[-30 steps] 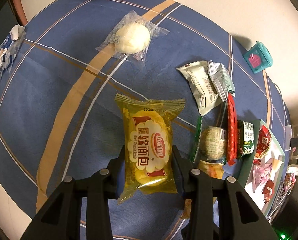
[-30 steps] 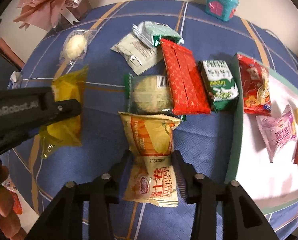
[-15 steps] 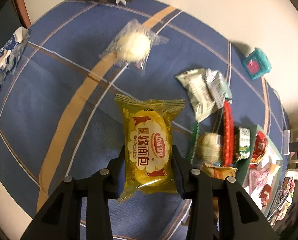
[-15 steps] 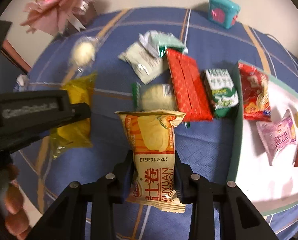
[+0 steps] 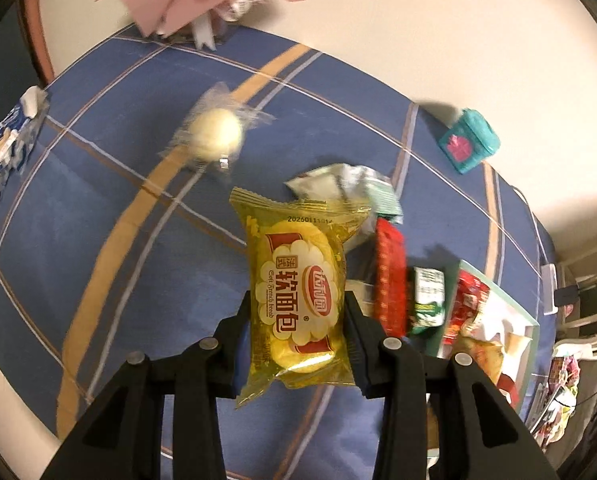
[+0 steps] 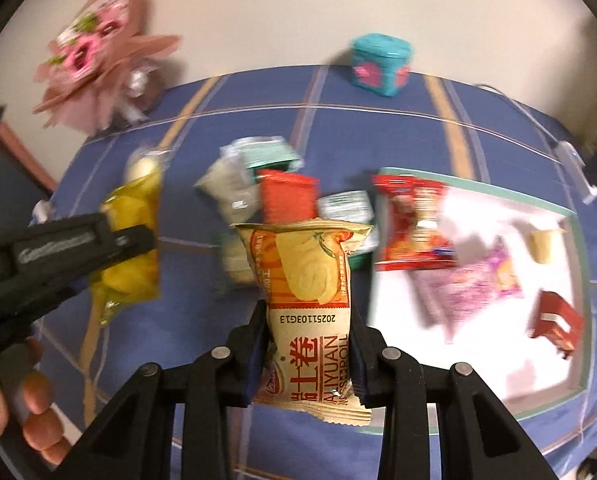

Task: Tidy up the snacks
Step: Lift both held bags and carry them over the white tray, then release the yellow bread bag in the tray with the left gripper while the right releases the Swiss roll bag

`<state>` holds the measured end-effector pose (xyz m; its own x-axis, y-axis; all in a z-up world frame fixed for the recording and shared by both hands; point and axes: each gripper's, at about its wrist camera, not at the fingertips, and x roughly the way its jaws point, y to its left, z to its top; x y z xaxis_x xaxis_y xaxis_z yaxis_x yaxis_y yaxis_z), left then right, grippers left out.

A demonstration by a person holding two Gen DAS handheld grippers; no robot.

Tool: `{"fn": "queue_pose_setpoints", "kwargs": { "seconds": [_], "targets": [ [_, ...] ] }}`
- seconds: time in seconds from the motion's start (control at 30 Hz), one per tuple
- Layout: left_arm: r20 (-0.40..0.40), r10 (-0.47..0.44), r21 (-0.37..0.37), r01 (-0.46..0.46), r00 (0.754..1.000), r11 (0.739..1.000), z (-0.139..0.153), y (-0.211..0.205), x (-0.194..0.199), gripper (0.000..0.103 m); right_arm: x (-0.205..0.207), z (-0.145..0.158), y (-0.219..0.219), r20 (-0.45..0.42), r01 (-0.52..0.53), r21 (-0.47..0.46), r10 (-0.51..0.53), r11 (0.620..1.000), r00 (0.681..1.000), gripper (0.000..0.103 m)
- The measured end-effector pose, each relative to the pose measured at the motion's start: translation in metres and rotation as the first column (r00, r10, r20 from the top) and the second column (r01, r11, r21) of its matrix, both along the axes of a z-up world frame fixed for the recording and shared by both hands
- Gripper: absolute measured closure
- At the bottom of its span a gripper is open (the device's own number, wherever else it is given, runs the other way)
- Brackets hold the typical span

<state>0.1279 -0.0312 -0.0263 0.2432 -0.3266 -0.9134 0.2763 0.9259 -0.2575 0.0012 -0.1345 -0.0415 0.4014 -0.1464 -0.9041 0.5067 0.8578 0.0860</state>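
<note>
Above the blue tabletop [image 5: 98, 216] we clamp yellow bread [image 5: 298, 300] in left tongs [image 5: 298, 332], orange roll [image 6: 310, 300] in right tongs [image 6: 308, 344], seemingly bound for the tray [image 6: 574, 240] at right.

Left gripper [image 5: 298, 336] jaws clamp the yellow bread packet [image 5: 298, 300] above the blue tablecloth [image 5: 98, 200]

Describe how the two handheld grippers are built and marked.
Both the left gripper and right gripper are matte black, with angular linkage arms, round silver pivot pins and blue-edged pads inside the jaws. The left one's side carries raised lettering, too blurred to read.
</note>
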Motion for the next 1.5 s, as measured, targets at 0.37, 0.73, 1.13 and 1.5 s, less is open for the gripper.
{"fn": "queue_pose_setpoints", "kwargs": {
  "seconds": [0.37, 0.73, 1.13, 1.5],
  "targets": [
    [0.029, -0.191, 0.006, 0.191, 0.981, 0.982, 0.007, -0.087, -0.054, 0.061, -0.065, 0.015, -0.109, 0.017, 0.247, -0.001, -0.247, 0.969, 0.969, 0.066],
    [0.08, -0.374, 0.066, 0.37, 0.924, 0.927, 0.004, -0.165, -0.106, 0.061, -0.138, 0.012, -0.201, 0.03, 0.464, 0.036, -0.465, 0.885, 0.885, 0.066],
    [0.116, -0.483, 0.112, 0.471, 0.868, 0.875, -0.006, -0.225, -0.142, 0.061, -0.149, 0.009, -0.238, 0.039, 0.511, 0.039, -0.513, 0.859, 0.858, 0.066],
    [0.143, -0.532, 0.133, 0.517, 0.834, 0.846, -0.024, -0.261, -0.15, 0.061, -0.137, 0.008, -0.262, 0.032, 0.504, -0.02, -0.504, 0.863, 0.863, 0.066]
  ]
}}
